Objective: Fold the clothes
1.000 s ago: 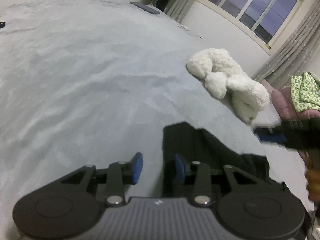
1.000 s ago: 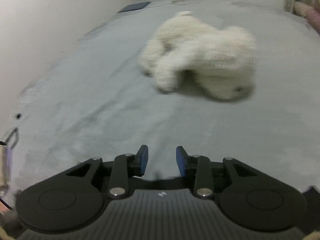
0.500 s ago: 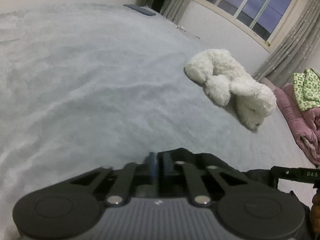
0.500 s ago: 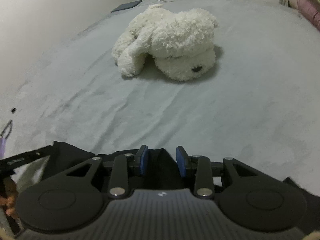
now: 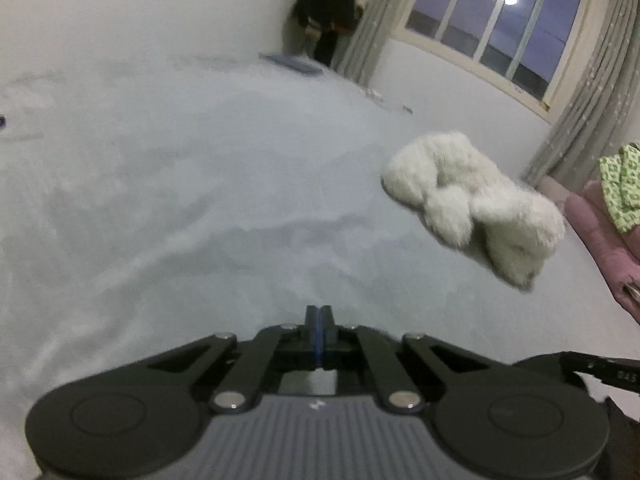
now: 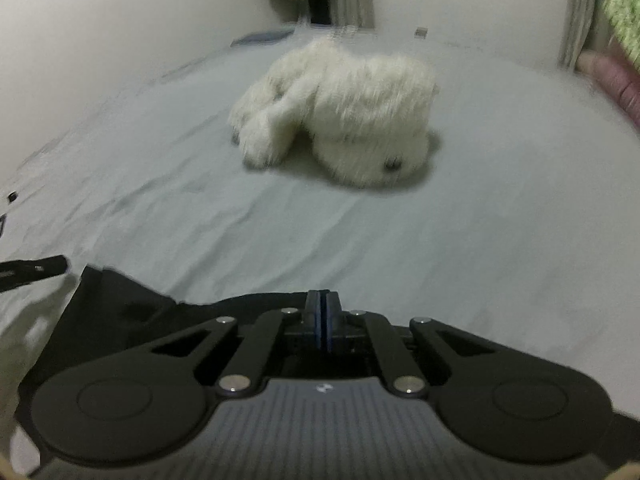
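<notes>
A black garment (image 6: pixel 120 304) lies crumpled on the grey bed sheet (image 6: pixel 440 240), near me. My right gripper (image 6: pixel 322 300) sits over its far edge. Its jaws are closing the last bit, with the blue pads pressed together on the cloth. My left gripper (image 5: pixel 319 316) is shut too, pads touching. Its body hides most of the garment, and only a dark sliver (image 5: pixel 378 329) shows beside the fingers. Each wrist view catches a black part of the other gripper at its side edge.
A white plush dog (image 6: pixel 352 108) lies on the sheet beyond both grippers, to the right in the left wrist view (image 5: pixel 472 196). A pink quilt (image 5: pixel 600 232) and a green patterned cloth (image 5: pixel 620 184) sit at the far right. A window (image 5: pixel 492 20) and curtains are behind.
Both grippers went from open to shut on the black garment's edge, the left first and then the right. Both views have tilted up, so more of the room shows.
</notes>
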Available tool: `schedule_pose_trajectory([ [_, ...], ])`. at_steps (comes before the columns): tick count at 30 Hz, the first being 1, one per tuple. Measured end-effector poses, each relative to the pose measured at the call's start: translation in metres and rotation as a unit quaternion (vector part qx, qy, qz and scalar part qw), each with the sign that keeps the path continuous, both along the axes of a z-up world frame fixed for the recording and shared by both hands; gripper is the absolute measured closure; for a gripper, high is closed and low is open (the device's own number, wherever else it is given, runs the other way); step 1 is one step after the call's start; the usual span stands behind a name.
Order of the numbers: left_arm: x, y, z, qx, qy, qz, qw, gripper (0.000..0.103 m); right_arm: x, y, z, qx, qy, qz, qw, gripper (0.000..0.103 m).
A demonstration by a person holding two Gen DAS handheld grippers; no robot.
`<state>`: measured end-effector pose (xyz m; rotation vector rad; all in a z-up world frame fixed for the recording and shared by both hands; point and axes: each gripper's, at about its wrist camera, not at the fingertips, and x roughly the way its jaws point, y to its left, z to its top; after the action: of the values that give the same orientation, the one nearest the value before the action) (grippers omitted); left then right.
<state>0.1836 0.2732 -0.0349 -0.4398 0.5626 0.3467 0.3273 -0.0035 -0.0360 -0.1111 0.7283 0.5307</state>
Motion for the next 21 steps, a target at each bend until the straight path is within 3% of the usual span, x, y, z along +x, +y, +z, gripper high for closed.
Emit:
schedule_pose_trajectory([
  [4, 0.001, 0.008, 0.010, 0.001, -0.005, -0.007, 1.0000, 0.103, 0.001, 0.006, 0.014, -0.010, -0.051, -0.015, 0.999, 0.100],
  [8, 0.005, 0.021, -0.002, -0.056, 0.020, -0.023, 0.9980, 0.101, 0.007, 0.004, 0.013, -0.031, -0.045, -0.014, 0.998, 0.100],
  [12, 0.006, 0.025, -0.013, -0.101, 0.025, -0.035, 0.9940, 0.083, 0.009, 0.000, 0.005, -0.034, -0.027, -0.017, 0.999, 0.099],
  [14, 0.007, 0.020, -0.016, -0.102, 0.023, -0.043, 0.9936, 0.077, 0.011, -0.002, 0.002, -0.029, -0.018, -0.022, 0.999, 0.099],
  [18, 0.014, 0.003, -0.020, -0.080, 0.035, -0.048, 0.9950, 0.082, 0.010, -0.001, -0.005, -0.030, -0.008, -0.027, 0.999, 0.099],
  [19, 0.016, -0.002, -0.022, -0.073, 0.040, -0.049, 0.9954, 0.103, 0.010, -0.001, -0.006, -0.031, -0.006, -0.028, 0.999, 0.099],
  [21, 0.020, -0.017, -0.021, -0.025, 0.054, -0.045, 0.9972, 0.102, 0.011, 0.000, -0.010, -0.037, -0.002, -0.030, 0.999, 0.099],
])
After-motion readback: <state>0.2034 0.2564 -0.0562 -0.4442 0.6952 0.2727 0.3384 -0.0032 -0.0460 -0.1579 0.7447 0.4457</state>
